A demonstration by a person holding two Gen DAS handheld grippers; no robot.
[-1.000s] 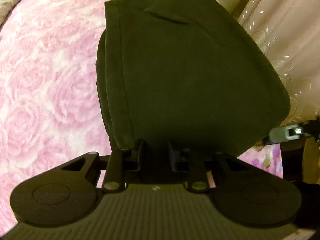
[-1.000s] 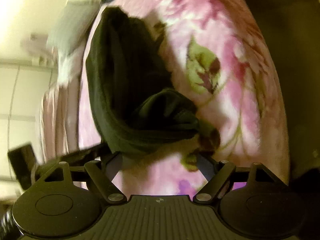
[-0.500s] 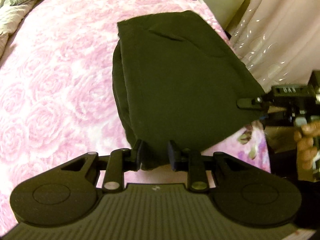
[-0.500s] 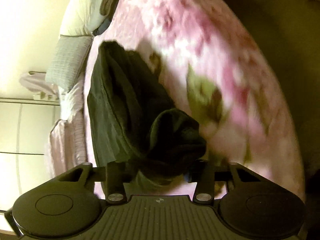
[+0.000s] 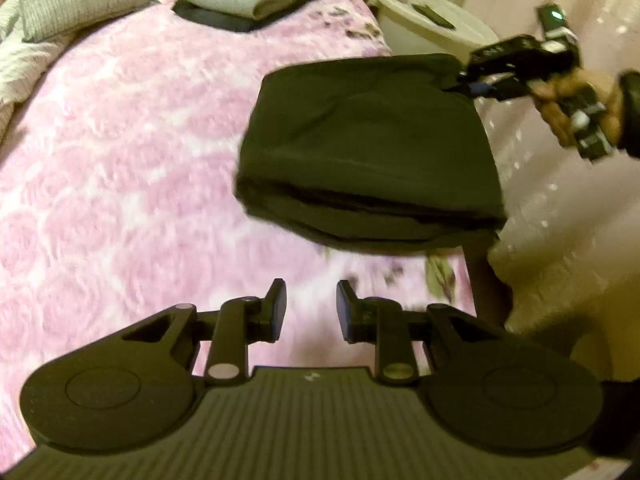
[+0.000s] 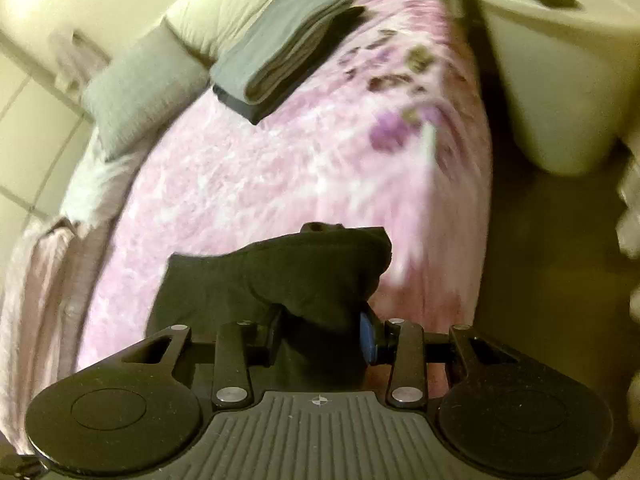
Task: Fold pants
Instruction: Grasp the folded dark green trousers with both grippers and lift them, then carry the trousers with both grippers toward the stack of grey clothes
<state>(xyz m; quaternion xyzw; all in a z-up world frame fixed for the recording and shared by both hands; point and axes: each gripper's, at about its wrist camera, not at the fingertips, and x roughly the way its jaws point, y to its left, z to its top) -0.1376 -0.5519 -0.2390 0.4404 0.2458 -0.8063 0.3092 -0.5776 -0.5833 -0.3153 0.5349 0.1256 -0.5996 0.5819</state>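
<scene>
I see the folded black fabric pants [image 5: 372, 148] lifted above the pink floral plush blanket [image 5: 120, 152], long axis crosswise, pinched at one corner by my right gripper [image 6: 320, 334], while my left gripper [image 5: 311, 310] hangs nearby, released and empty.

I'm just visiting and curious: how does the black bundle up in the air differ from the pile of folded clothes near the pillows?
The black pants hang above the pink blanket, gripped at one corner by the right tool; the folded stack lies on the blanket, untouched. The pants are all black; the stack has a grey garment on top of a dark one. The pants look loose and bulging; the stack is flat and tidy. Both are folded clothing.
</scene>
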